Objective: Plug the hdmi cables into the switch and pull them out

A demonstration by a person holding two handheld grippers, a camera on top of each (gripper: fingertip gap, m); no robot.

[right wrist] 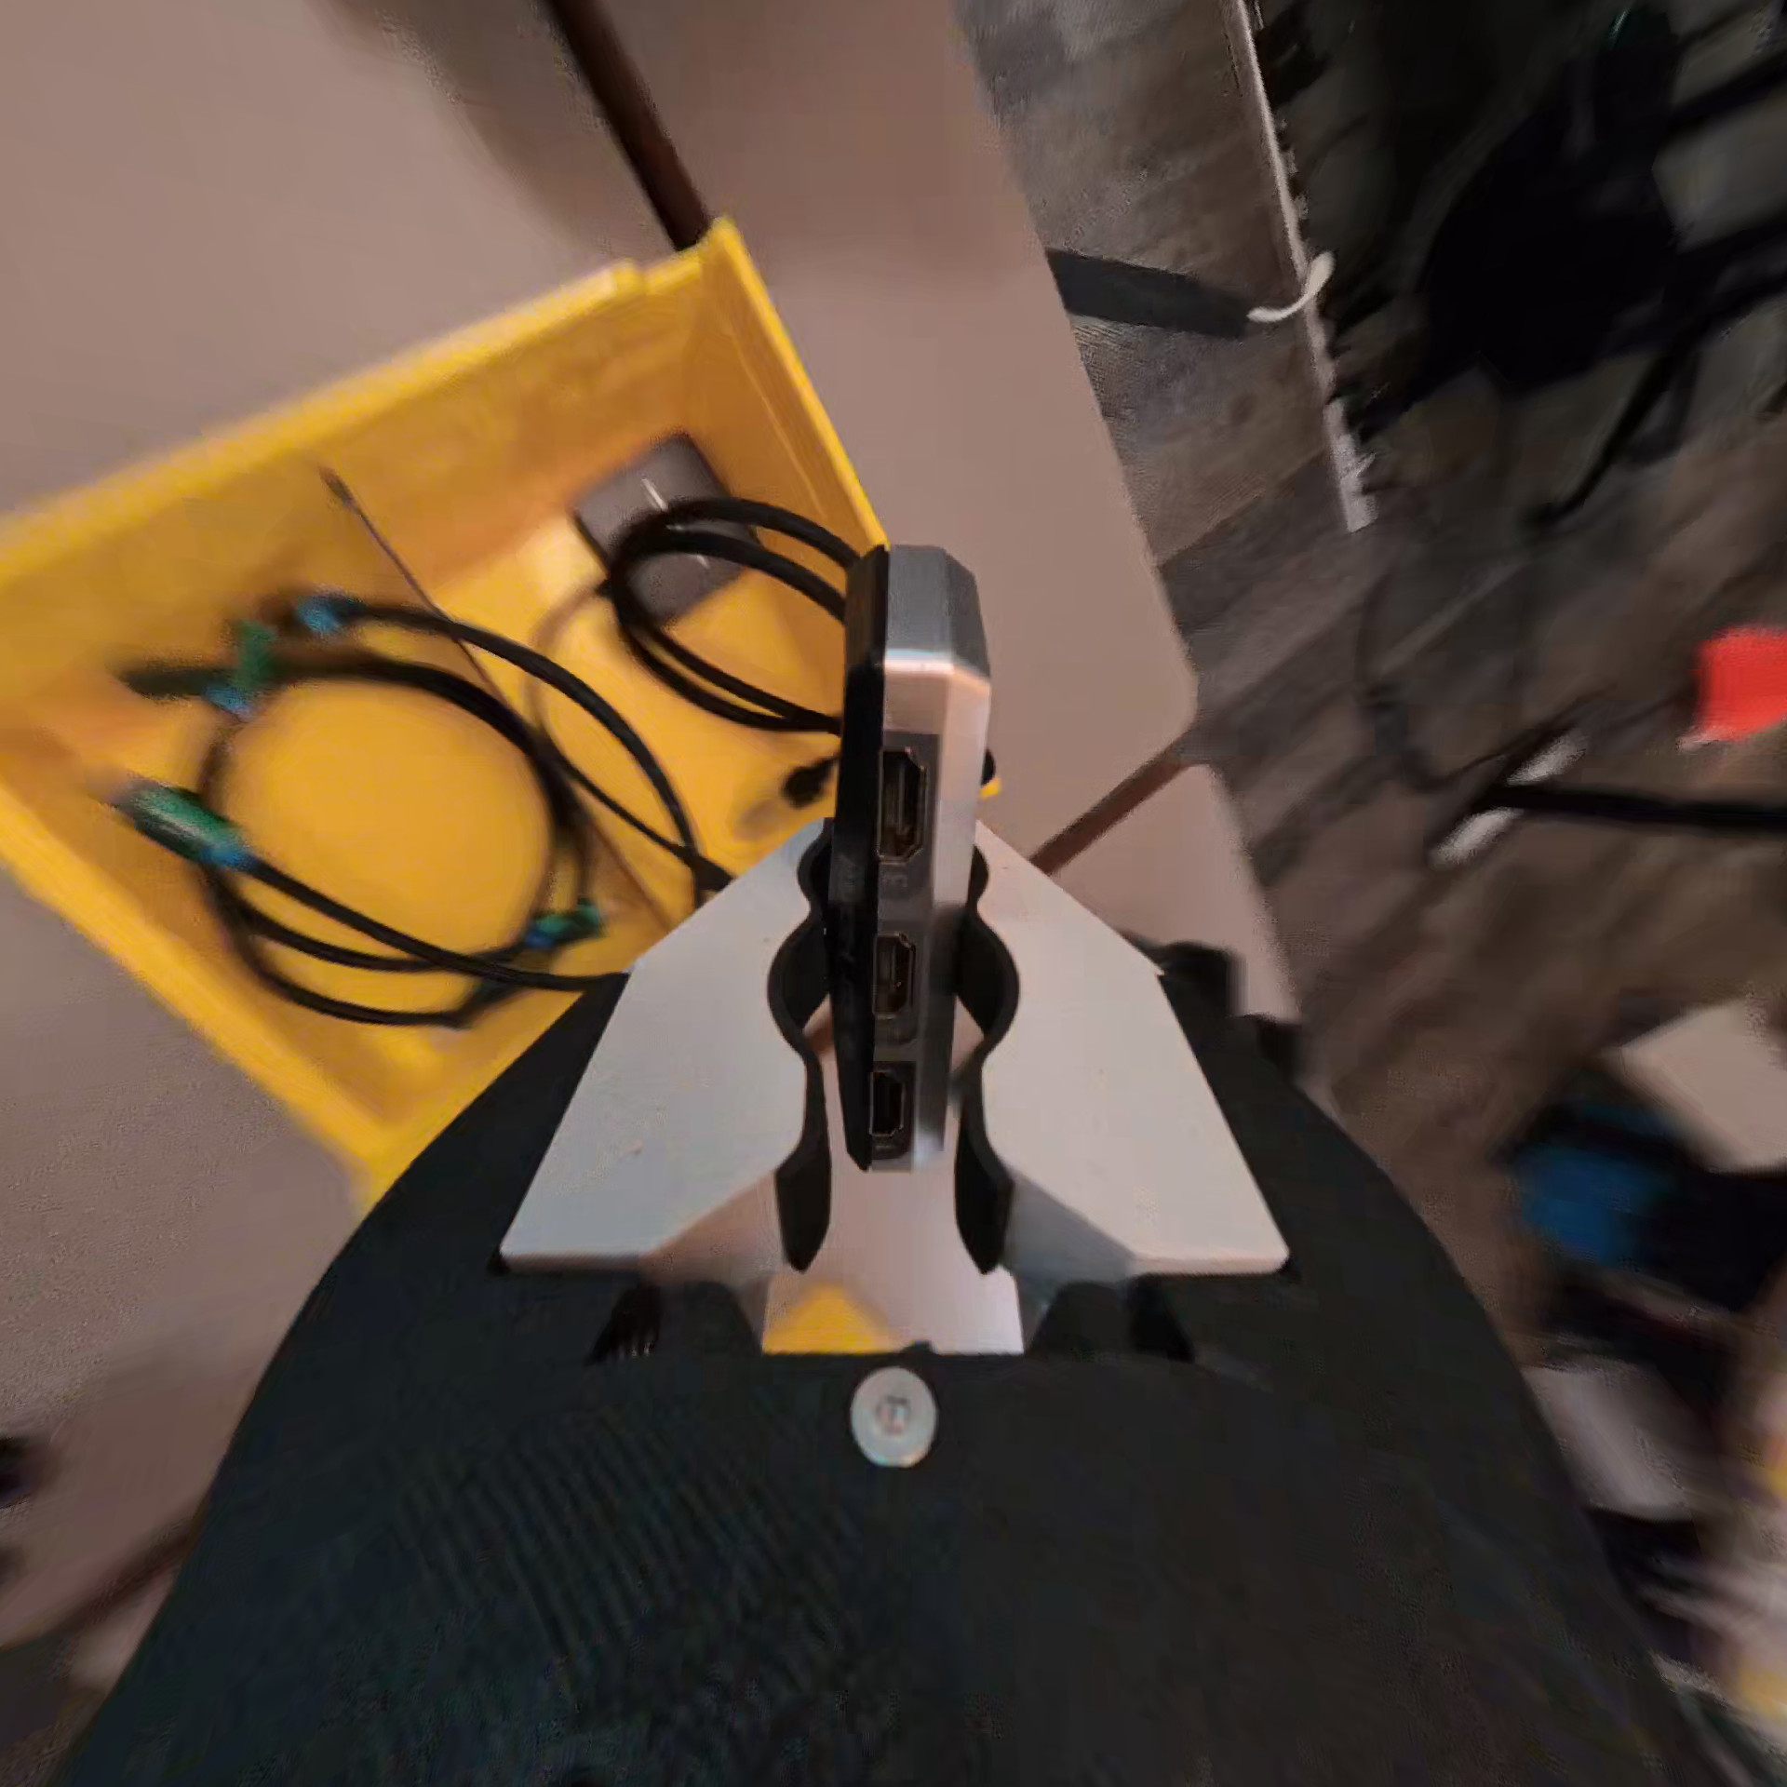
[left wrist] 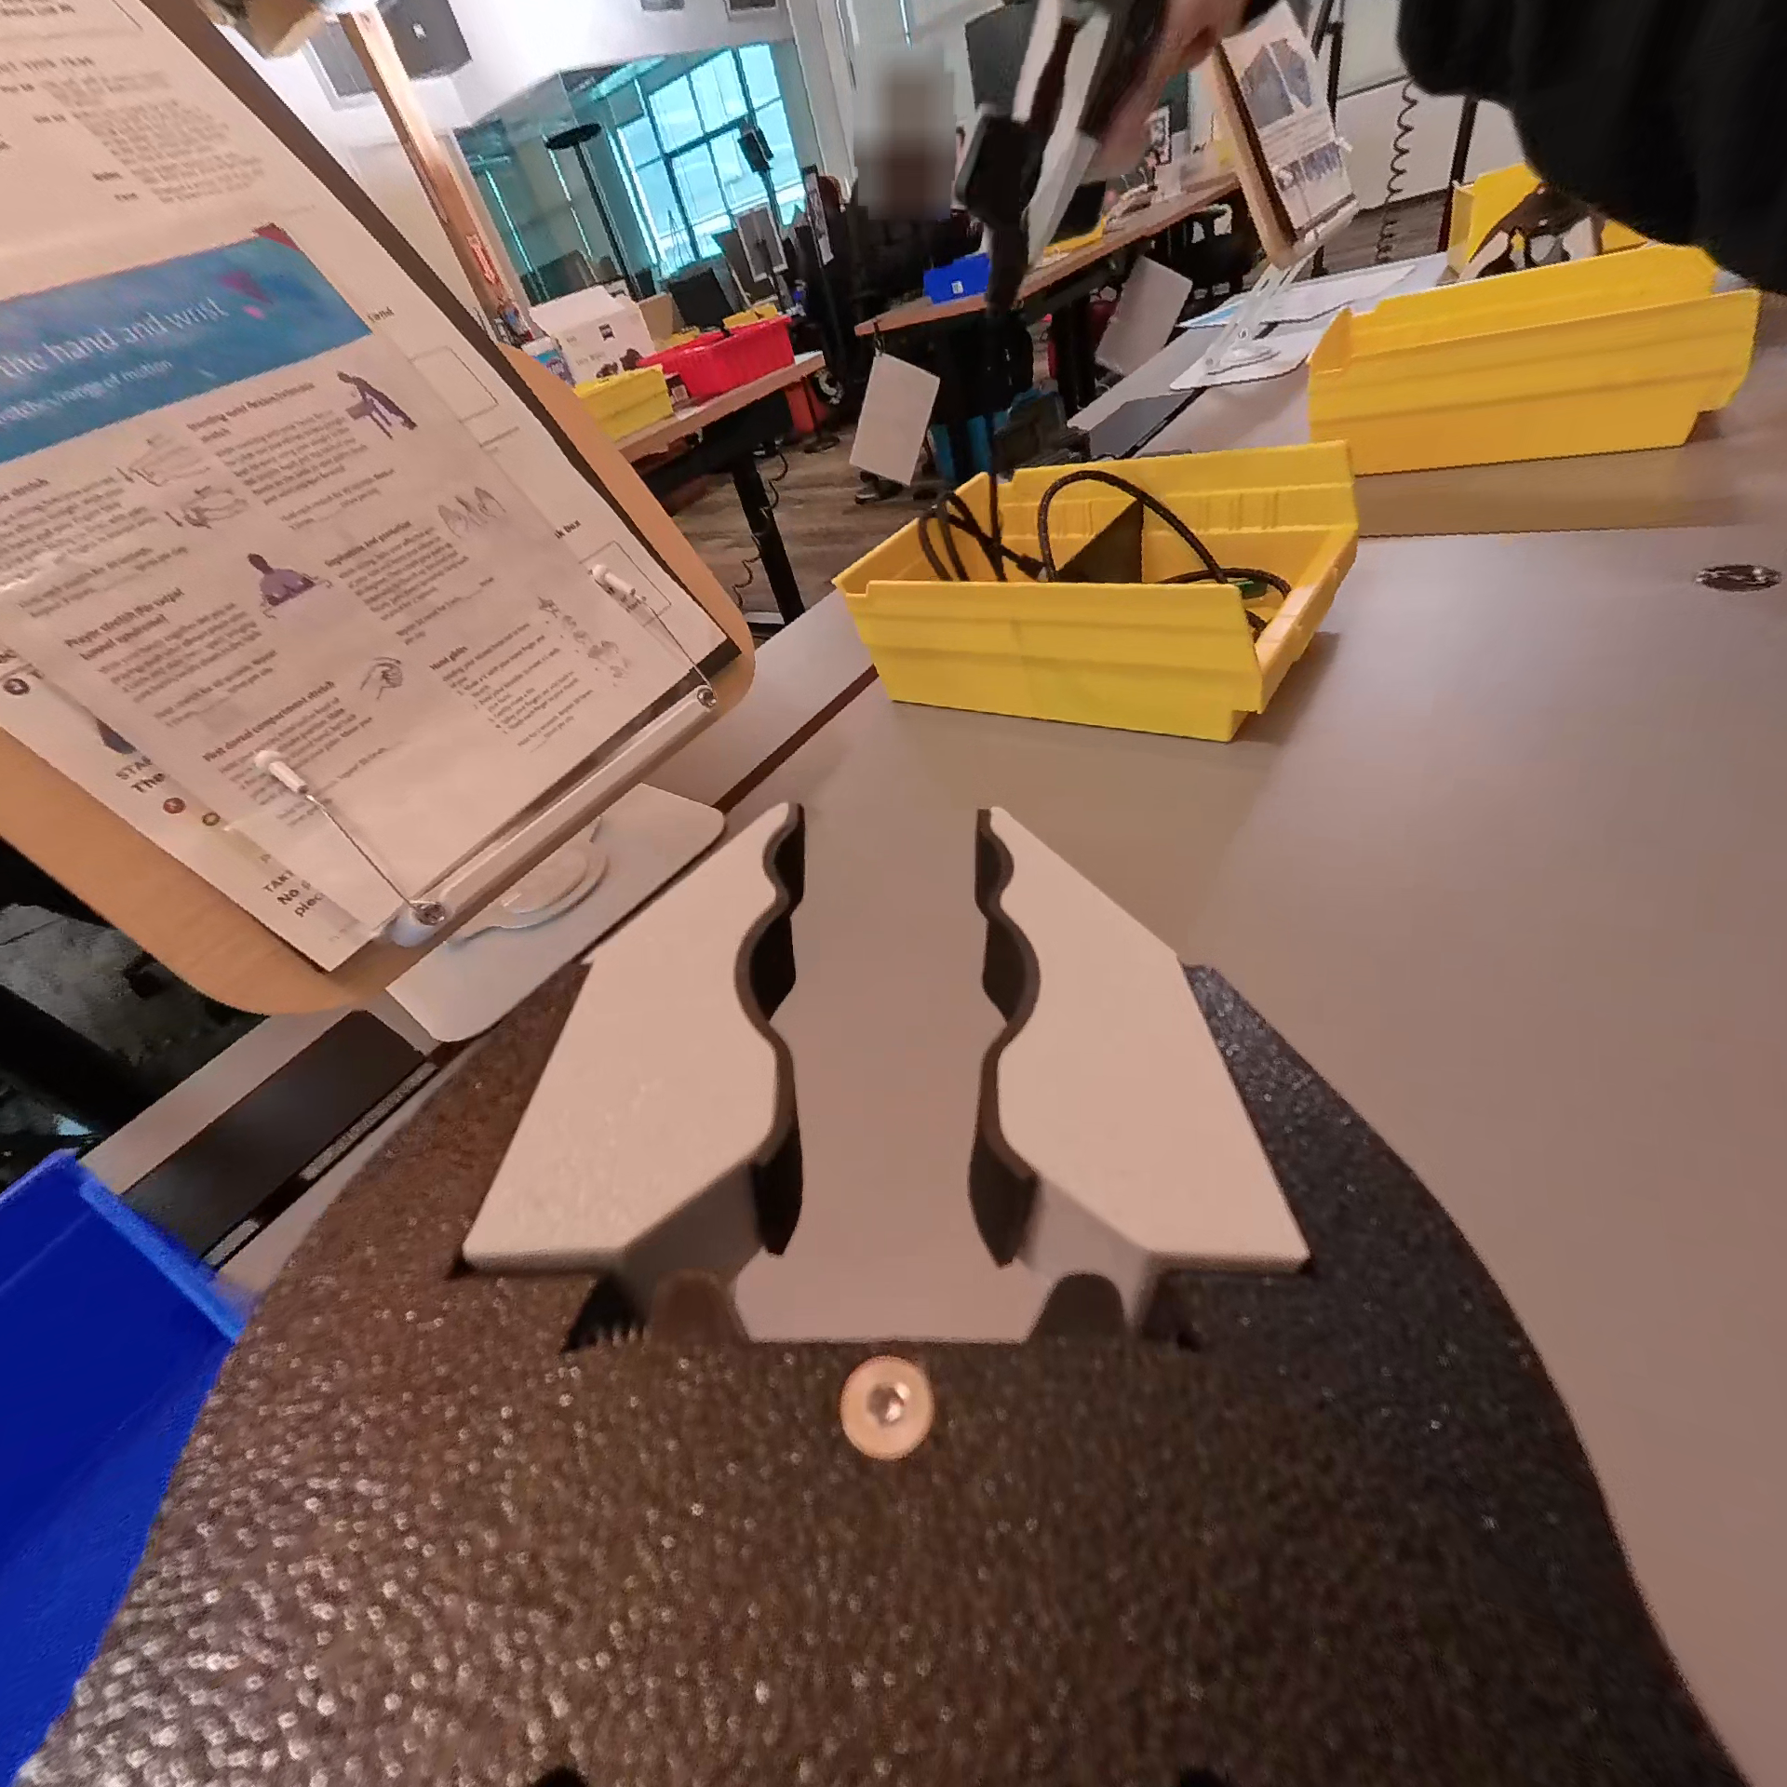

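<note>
My right gripper (right wrist: pixel 904 851) is shut on the HDMI switch (right wrist: pixel 928 667), a silver box with a black face, held on edge with three empty ports facing the camera. It hangs above a yellow bin (right wrist: pixel 754 319) that holds several coiled black HDMI cables (right wrist: pixel 541 716) with green and blue plugs. In the left wrist view the right gripper (left wrist: pixel 1025 193) is high above the same bin (left wrist: pixel 1064 667), and a black cable (left wrist: pixel 1001 387) hangs from the switch into it. My left gripper (left wrist: pixel 890 822) is open and empty, low over the grey table (left wrist: pixel 1450 919).
A tilted document stand with printed sheets (left wrist: pixel 338 580) is at my left. A blue bin (left wrist: pixel 97 1354) sits at the near left edge. A larger yellow bin (left wrist: pixel 1528 387) stands behind on the right. The table edge and the floor (right wrist: pixel 1257 483) lie beside the bin.
</note>
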